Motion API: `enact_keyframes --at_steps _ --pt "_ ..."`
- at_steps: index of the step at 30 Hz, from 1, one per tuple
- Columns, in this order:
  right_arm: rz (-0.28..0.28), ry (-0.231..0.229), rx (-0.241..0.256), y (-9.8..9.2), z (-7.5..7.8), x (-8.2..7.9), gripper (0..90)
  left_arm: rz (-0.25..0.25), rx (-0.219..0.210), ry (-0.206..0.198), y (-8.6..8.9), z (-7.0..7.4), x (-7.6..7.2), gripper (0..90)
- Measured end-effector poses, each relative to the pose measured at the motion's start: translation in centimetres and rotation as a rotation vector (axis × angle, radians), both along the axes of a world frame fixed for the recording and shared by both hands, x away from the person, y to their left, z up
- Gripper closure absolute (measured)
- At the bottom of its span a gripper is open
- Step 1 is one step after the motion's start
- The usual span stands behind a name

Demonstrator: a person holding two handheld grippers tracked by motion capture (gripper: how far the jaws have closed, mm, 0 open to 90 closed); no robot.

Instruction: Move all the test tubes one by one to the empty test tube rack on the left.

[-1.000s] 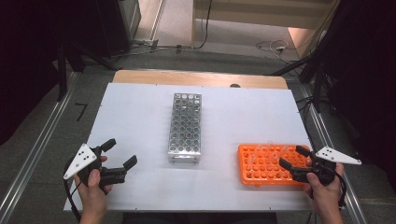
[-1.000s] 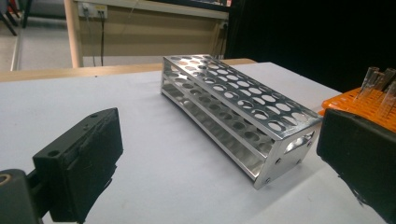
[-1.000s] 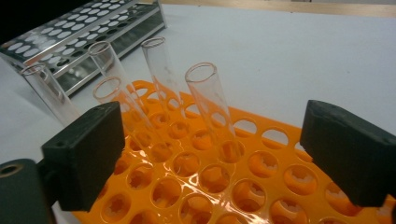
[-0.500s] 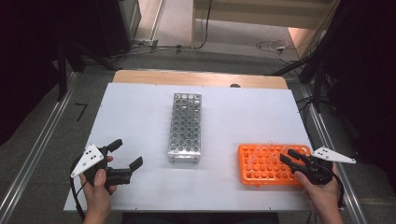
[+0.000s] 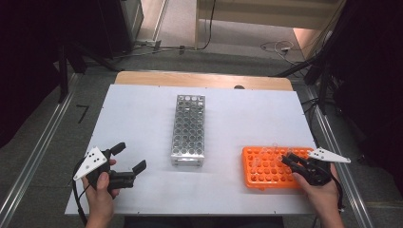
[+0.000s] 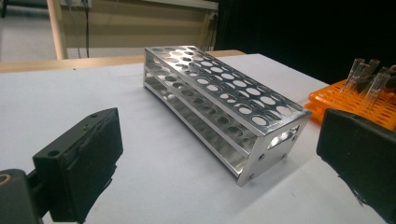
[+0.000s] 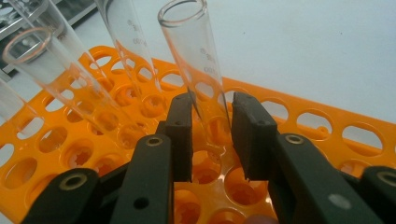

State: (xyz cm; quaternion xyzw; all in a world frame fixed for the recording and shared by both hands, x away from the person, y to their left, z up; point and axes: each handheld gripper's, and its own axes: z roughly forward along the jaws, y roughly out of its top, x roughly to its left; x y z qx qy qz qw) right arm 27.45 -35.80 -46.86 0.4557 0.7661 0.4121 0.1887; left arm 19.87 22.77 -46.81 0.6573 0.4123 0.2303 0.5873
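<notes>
**Closing on a glass tube in the orange rack**

Gripping low on 1 clear glass tube (image 7: 198, 70), the right gripper (image 7: 212, 135) had its 2 black jaws drawn in close on either side of the glass. They looked pressed against it, though the clear wall made actual contact hard to confirm. The tube stood in a hole of the orange rack (image 5: 266, 167) at the table's near right corner, its open mouth up and its long axis near vertical, leaning slightly away from the camera. A low hold near the rack's top plate probably suited a straight upward pull, since the tube's round bottom sat in the hole.

At least 3 more tubes (image 7: 51, 79) stood in neighbouring holes, tilted at loose angles because the holes were wider than the glass.

Waiting at the near left of the white table (image 5: 142, 114), the left gripper (image 5: 129, 156) had its jaws spread wide with nothing between them. It faced the metal rack (image 6: 224, 105), which lay mid-table with its long axis running away from the person and every hole vacant, likely the place meant for the tubes.
</notes>
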Motion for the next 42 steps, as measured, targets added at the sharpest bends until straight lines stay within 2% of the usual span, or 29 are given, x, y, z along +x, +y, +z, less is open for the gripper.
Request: enact_keyframes --at_steps 9,19,25,29,35,42 --pt "-0.017 -0.046 -0.052 0.36 -0.20 -0.22 73.7 0.004 -0.002 0.001 -0.19 0.06 -0.09 0.0" --pt "-0.021 -0.036 -0.031 0.20 0.06 -0.24 74.5 0.004 0.003 0.002 -0.30 0.07 -0.08 0.0" --pt "-0.025 -0.053 -0.021 0.12 0.56 -0.41 74.5 0.001 0.008 0.002 -0.35 0.07 -0.07 0.0" --pt "-0.024 -0.046 -0.018 0.12 0.49 -0.32 74.5 0.001 0.008 0.005 -0.46 0.06 -0.08 0.0" --pt "-0.040 -0.014 -0.039 0.47 0.16 0.01 74.4 0.001 0.009 0.006 -0.55 0.03 -0.04 0.0" --pt "-0.062 -0.002 -0.011 0.53 0.02 0.10 73.0 -0.001 0.007 0.006 -0.58 0.03 -0.03 0.0"
